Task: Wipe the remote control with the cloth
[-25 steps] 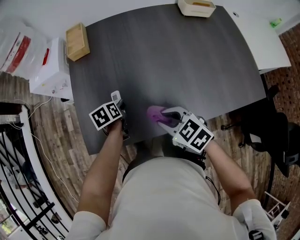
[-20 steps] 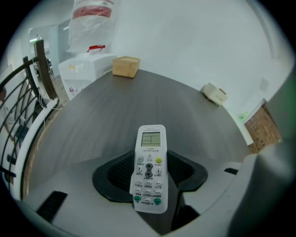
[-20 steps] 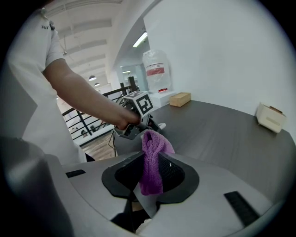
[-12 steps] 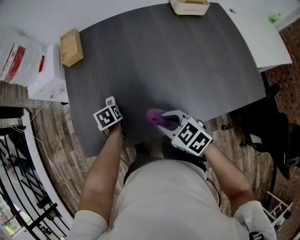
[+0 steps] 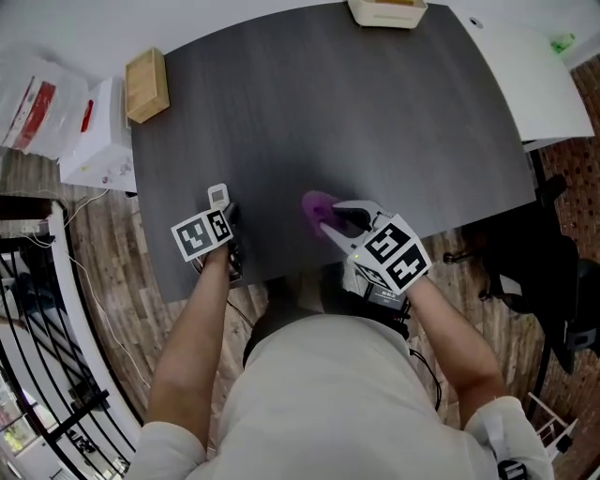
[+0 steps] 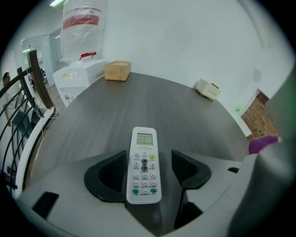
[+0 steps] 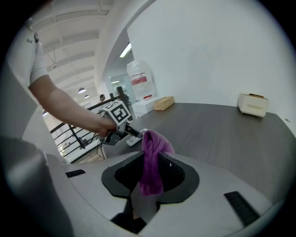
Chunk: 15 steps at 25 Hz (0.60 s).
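A white remote control (image 6: 144, 157) lies face up on the dark table (image 5: 375, 122) between the jaws of my left gripper (image 6: 148, 163). Those jaws are opening, with a gap on each side of the remote. In the head view the remote (image 5: 218, 196) pokes out ahead of the left gripper (image 5: 226, 221) near the table's front left. My right gripper (image 7: 150, 173) is shut on a purple cloth (image 7: 151, 157) that stands up from its jaws. The cloth (image 5: 317, 203) hangs just right of the remote, apart from it, at the tip of the right gripper (image 5: 341, 218).
A wooden block (image 5: 149, 84) sits at the table's back left and a cream box (image 5: 387, 11) at the back edge. White boxes and a plastic bag (image 5: 89, 131) stand to the left by a railing. A black chair (image 5: 544, 272) stands at the right.
The left gripper has shifted a little to the left and its jaws have spread off the remote. The right gripper with the cloth has edged slightly forward.
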### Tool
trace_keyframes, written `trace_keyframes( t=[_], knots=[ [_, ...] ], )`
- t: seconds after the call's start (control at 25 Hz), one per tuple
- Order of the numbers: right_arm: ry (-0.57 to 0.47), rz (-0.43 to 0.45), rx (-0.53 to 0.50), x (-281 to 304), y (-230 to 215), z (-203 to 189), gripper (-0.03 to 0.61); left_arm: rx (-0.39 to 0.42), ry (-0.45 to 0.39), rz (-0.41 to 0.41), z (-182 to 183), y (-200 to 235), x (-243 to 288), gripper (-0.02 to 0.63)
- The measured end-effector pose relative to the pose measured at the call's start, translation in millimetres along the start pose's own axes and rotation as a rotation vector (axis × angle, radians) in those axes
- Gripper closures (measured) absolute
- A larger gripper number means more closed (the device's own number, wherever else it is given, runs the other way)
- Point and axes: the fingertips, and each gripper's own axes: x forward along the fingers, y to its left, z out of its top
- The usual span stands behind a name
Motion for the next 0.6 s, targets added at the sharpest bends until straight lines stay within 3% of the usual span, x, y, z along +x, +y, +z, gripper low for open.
trace_keyframes(
  t=[0.16,0.32,0.48,0.6],
  knots=[
    [-0.078,-0.025,0.122,-15,-25,9,0.482,0.001,-0.075,-0.020,7,7,-29,0.327],
    [-0.171,-0.016,0.273,-38,-40,16,0.482,-0.054,-0.261,-0.144,19,-3,-95,0.327],
    [-0.238,-0.063,0.353,-65,-43,17,0.482,-0.253,-0.460,-0.413,14,-20,-164,0.327],
    [-0.277,-0.110,0.365,-85,-30,18,0.482,-0.394,-0.544,-0.669,8,-33,-202,0.327]
  ],
)
